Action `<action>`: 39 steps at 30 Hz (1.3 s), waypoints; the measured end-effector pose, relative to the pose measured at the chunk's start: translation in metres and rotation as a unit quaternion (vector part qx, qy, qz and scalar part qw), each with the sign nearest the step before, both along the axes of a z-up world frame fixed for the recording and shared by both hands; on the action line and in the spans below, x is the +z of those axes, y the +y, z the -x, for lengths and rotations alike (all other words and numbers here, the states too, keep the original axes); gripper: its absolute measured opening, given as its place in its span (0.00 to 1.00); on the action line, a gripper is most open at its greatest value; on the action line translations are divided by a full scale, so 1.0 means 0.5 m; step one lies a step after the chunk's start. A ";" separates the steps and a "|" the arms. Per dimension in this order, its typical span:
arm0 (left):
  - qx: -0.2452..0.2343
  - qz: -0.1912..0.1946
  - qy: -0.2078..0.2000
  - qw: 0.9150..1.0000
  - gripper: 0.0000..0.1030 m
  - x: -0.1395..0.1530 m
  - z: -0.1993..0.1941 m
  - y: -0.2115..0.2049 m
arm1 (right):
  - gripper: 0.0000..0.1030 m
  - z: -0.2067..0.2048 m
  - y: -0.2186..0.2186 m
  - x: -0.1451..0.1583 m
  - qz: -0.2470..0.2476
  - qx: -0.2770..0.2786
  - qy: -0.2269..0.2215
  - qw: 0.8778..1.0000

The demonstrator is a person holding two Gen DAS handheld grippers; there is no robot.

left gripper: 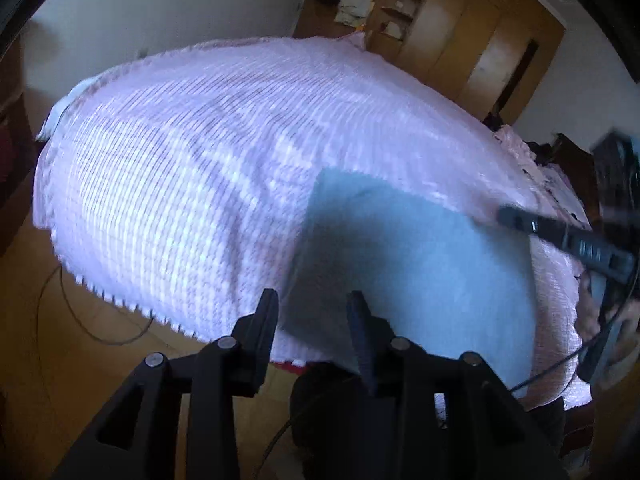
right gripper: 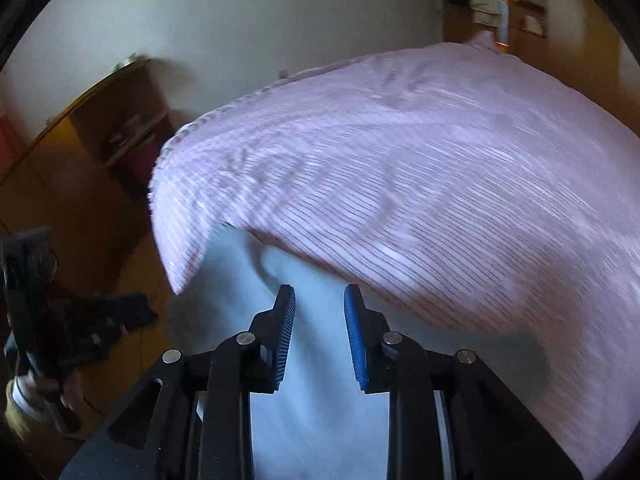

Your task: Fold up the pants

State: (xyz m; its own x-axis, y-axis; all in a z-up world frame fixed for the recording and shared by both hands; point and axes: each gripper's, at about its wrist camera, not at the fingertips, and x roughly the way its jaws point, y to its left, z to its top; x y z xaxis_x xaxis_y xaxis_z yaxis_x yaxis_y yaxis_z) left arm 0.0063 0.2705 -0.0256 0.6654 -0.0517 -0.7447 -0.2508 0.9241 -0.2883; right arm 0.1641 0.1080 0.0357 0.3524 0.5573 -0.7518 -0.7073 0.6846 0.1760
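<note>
The light blue pants (left gripper: 420, 264) lie folded flat on the pink striped bedspread (left gripper: 192, 168), at five o'clock in the left view. Left gripper (left gripper: 314, 308) stands part open over their near edge, holding nothing. Right gripper (right gripper: 320, 304) hangs above them, narrowly open and empty.

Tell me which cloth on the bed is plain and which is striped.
The light blue pants are plain. They lie on the pink bedspread, which carries thin dark stripes and covers the whole bed.
</note>
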 end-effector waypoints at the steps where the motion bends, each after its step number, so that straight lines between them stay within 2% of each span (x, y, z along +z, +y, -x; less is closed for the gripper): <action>1: -0.004 -0.004 -0.002 1.000 0.37 0.004 -0.013 -0.005 | 0.18 0.003 -0.026 -0.002 0.006 -0.017 0.001 1.000; 4: -0.020 -0.003 -0.009 1.000 0.37 0.012 -0.057 -0.028 | 0.18 0.004 -0.096 -0.017 0.010 -0.065 0.018 0.998; 8: -0.045 0.020 -0.020 0.999 0.37 0.006 -0.130 -0.061 | 0.18 -0.015 -0.134 -0.048 0.013 -0.096 0.036 0.995; 11: -0.044 0.003 -0.009 0.999 0.36 -0.014 -0.179 -0.073 | 0.18 -0.038 -0.131 -0.075 0.010 -0.105 0.044 0.993; 12: -0.039 -0.007 -0.003 0.999 0.35 -0.023 -0.191 -0.071 | 0.18 -0.048 -0.127 -0.089 0.028 -0.123 0.034 0.991; 14: -0.020 -0.036 0.015 0.999 0.30 -0.042 -0.209 -0.061 | 0.18 -0.067 -0.123 -0.114 0.060 -0.155 0.014 0.986; 16: -0.013 -0.042 0.029 0.999 0.13 -0.060 -0.215 -0.041 | 0.17 -0.090 -0.142 -0.134 0.042 -0.178 0.023 0.983; 20: -0.008 -0.008 0.026 1.000 0.12 -0.055 -0.200 -0.021 | 0.15 -0.104 -0.168 -0.139 0.009 -0.187 0.041 0.982; 25: -0.038 -0.019 0.001 0.999 0.13 -0.010 -0.170 -0.056 | 0.15 -0.069 -0.189 -0.102 0.000 -0.176 0.037 0.984; 28: -0.052 -0.016 0.002 0.998 0.14 0.000 -0.153 -0.077 | 0.15 -0.024 -0.209 -0.077 -0.004 -0.167 0.035 0.985; 32: -0.064 -0.003 0.012 0.998 0.14 -0.004 -0.101 -0.090 | 0.15 0.041 -0.223 -0.073 -0.008 -0.151 0.048 0.987; 36: -0.075 -0.009 0.028 0.997 0.14 -0.029 -0.056 -0.101 | 0.15 0.109 -0.238 -0.091 0.001 -0.130 0.058 0.990; 39: -0.051 -0.020 0.053 0.997 0.15 -0.060 -0.051 -0.085 | 0.15 0.136 -0.243 -0.114 0.019 -0.128 0.052 0.990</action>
State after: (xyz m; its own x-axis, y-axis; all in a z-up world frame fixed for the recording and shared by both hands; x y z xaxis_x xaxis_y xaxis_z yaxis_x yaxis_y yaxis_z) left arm 0.0316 0.2281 -0.0558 0.5757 -0.0832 -0.8134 -0.1825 0.9567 -0.2270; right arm 0.0960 -0.0134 -0.0215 0.3988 0.4303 -0.8098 -0.4892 0.8468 0.2091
